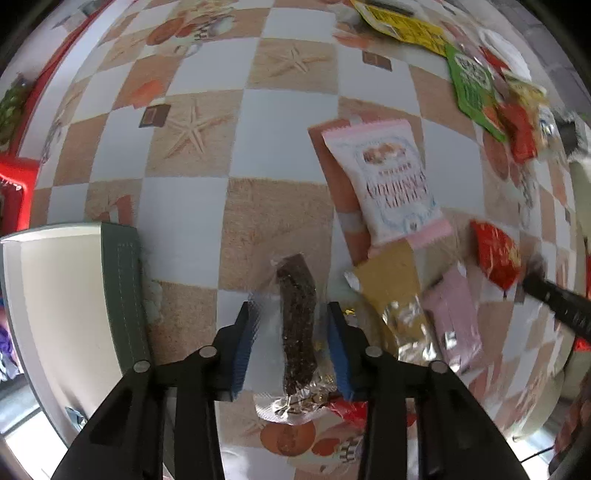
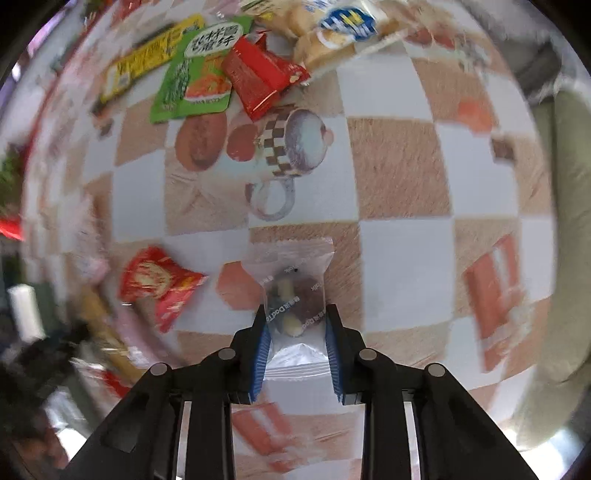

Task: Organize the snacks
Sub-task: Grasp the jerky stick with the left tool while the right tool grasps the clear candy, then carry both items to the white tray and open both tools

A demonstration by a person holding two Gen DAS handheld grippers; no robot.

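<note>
1. In the left wrist view, a pale container [image 1: 62, 314] with a dark green stitched rim stands at the far left on the checkered tablecloth [image 1: 184, 206].
2. The left gripper [image 1: 291, 317] points down at the cloth with its jaws drawn in narrow; the blue pads [image 1: 338, 354] sit against the clear wrapper of a dark chocolate-coloured bar [image 1: 297, 332], which runs lengthwise between them, its crimped silver end toward the camera.
3. To the right of that bar lie a pink and white snack pouch [image 1: 391, 181], a gold foil packet [image 1: 391, 280], a pale pink packet [image 1: 454, 317] and a red packet [image 1: 495, 258], close together and partly overlapping.
4. In the right wrist view, a red packet [image 2: 159, 284] lies on the cloth at left; that side is blurred, so the other wrappers near it cannot be made out.
5. The right gripper [image 2: 295, 325] has its jaws nearly closed, both pads pinching a small clear sachet [image 2: 291, 291] holding dark and pale pieces; its upper half sticks out beyond the fingertips.
6. At the top lie a yellow packet [image 2: 147, 59], a green packet [image 2: 199, 77], a red pack [image 2: 258, 77] and a blue-labelled bag of pale pieces [image 2: 340, 26], bunched together.
</note>
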